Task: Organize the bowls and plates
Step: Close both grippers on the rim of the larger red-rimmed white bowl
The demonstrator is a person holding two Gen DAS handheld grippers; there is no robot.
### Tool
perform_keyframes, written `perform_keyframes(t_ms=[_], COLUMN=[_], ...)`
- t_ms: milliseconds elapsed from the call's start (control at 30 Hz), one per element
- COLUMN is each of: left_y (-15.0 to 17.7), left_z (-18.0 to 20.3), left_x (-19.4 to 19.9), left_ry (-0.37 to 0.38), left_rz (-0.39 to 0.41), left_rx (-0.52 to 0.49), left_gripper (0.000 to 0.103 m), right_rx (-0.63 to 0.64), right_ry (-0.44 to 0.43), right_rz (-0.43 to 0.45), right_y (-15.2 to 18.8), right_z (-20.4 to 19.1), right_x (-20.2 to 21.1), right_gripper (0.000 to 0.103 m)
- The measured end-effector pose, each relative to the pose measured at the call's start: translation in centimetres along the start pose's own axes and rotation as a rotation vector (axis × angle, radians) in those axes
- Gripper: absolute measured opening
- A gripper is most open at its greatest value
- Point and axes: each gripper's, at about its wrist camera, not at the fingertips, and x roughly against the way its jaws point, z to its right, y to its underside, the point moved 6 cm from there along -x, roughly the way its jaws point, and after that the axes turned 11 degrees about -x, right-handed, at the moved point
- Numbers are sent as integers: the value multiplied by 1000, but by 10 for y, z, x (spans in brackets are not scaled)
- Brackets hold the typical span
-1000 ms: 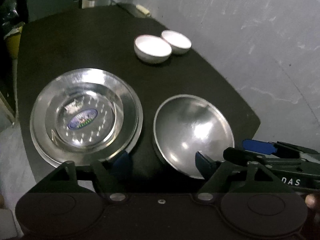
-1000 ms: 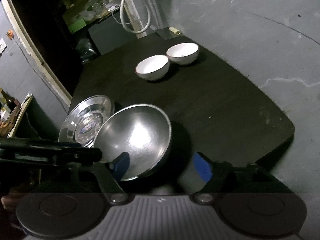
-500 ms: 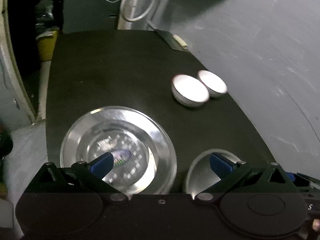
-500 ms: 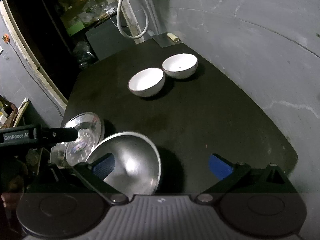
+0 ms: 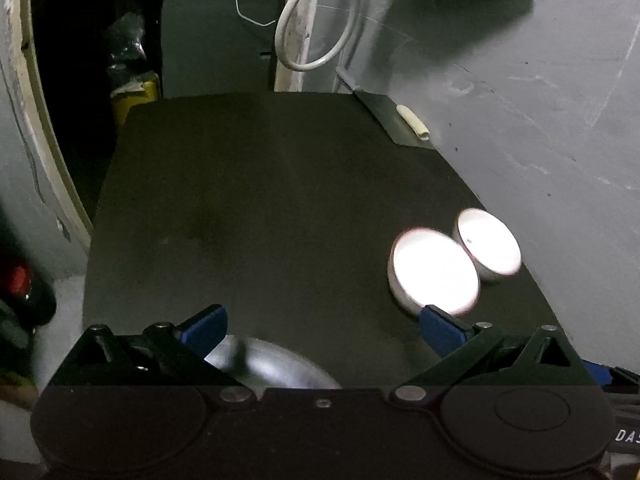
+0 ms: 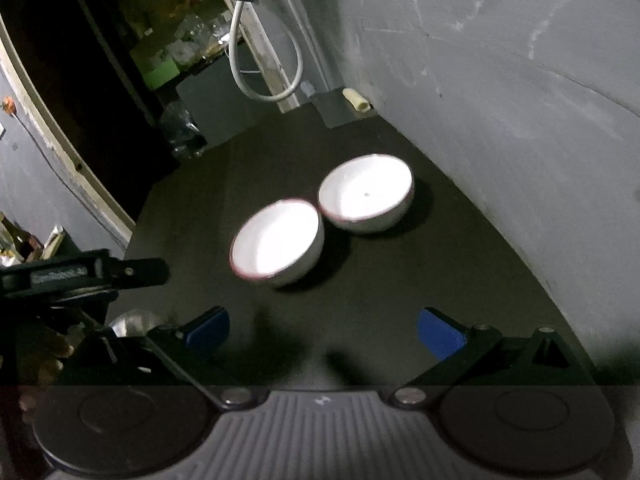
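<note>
Both the left gripper (image 5: 320, 326) and the right gripper (image 6: 322, 328) have jaws wide and empty, and the two white bowls (image 6: 320, 216) sit touching on the bench (image 6: 380, 280), so grabbing one could knock the other over

Table: a black, matte tabletop (image 5: 280, 200) filled the middle of both views, with rounded corners.
Wall: a grey, scuffed wall (image 6: 520, 100) ran along the table's right edge.
Cable: a white cable loop (image 5: 316, 40) hung just beyond the table's far edge, against a pale wooden post (image 5: 296, 72).
Far corner: a small cream-coloured roll (image 5: 414, 124) lay on a dark flat sheet (image 5: 396, 120) at the table's far right corner.
Beyond the table: dim shelves with a green box (image 6: 160, 72) and clutter.
Left of the table: a yellow container (image 5: 132, 96) stood in shadow.
Light: dim overall.
</note>
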Motion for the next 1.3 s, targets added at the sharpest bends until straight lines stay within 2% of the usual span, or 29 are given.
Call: perform_keyframes(t_ms=[133,333,500,600,667,800,933,1200,1267,1300], left_y=[-16,-30,-34,-31,-30,-29,-28,-24,-24,-23], left_z=[12,29,34,34,33,34,36,39,41,42], left_x=[-21,-42,-55,-60,-64,-69,-75,-80,-80,-79], left_ry=[-37,-44,-33,-3,15,57,96,157,178,179], left_rz=[-1,-11,-40,-50,-69,-82,-101,-115,-111,-109], left_rx=[-34,-67,-92,-108,-111,-109,-109,-88,-87,-89], left_gripper=[102,102,102,97,88,76,51,24,16,16], right_rx=[1,-7,-14,-13,-22,-26,-39,-43,-37,-26], right_ry=[-24,-55,-63,-70,-68,-74,-76,-89,-99,-93], right_rz=[5,-8,-13,-8,-17,-23,-33,-60,-66,-65], right_y=[-18,-34,-37,-34,-32,-28,-26,-26,-26,-25], right_z=[2,5,3,-1,-2,-7,-9,-11,-13,-15], right_x=[-17,-35,-45,-49,-53,-56,-61,-72,-73,-72], right_gripper=[98,89,82,77,71,61,55,36,34,34])
